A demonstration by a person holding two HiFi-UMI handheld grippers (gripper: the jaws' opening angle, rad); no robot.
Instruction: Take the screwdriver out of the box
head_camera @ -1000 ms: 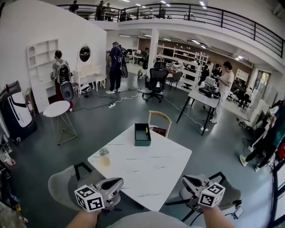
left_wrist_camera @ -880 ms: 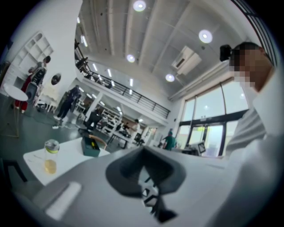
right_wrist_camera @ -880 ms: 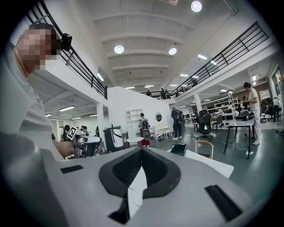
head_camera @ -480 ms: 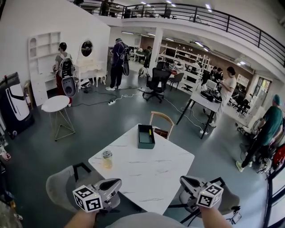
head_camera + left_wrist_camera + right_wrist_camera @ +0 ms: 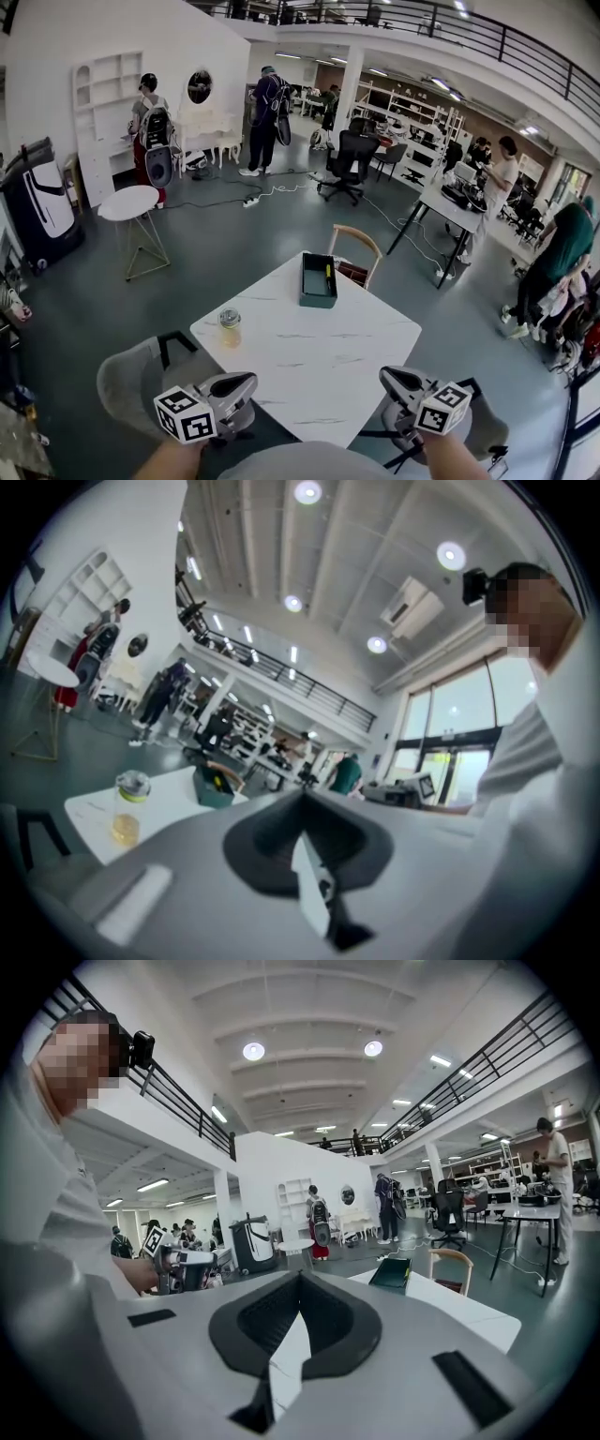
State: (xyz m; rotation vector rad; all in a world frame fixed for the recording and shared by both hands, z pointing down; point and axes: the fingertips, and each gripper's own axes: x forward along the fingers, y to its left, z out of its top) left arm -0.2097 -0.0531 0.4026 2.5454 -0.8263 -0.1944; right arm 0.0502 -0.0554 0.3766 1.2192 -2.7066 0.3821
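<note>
Left gripper (image 5: 249, 381): we hold it low at the near-left corner of the counter, pointing level across the top. Its fingers (image 5: 262, 841) are pressed together with nothing between them, which suits a hand that has nothing within reach yet.
Jar (image 5: 229, 327): it stands upright near the counter's left edge, lid on, with pale liquid in the bottom. It is well apart from the box, so we judge it no obstacle if we pass to its right.
Counter (image 5: 314, 367): the white marbled top is bare in the middle, which leaves us a clear path forward.
Box (image 5: 317, 286): dark green and open-topped, it sits at the far edge, just in front of a wooden chair (image 5: 357, 246) and well away from both grippers.
Screwdriver (image 5: 328, 273): we see its yellow handle inside the box, along the right wall. It lies untouched, so we judge the task not yet begun.
Right gripper (image 5: 387, 374): we hold it at the near-right corner, tipped slightly down toward the counter. Its fingers (image 5: 328, 1321) are closed on nothing.
Next move: we judge that a gripper must cross the counter and spread its fingers above the box. The right one looks better placed, though the wall beside the handle leaves little room.
</note>
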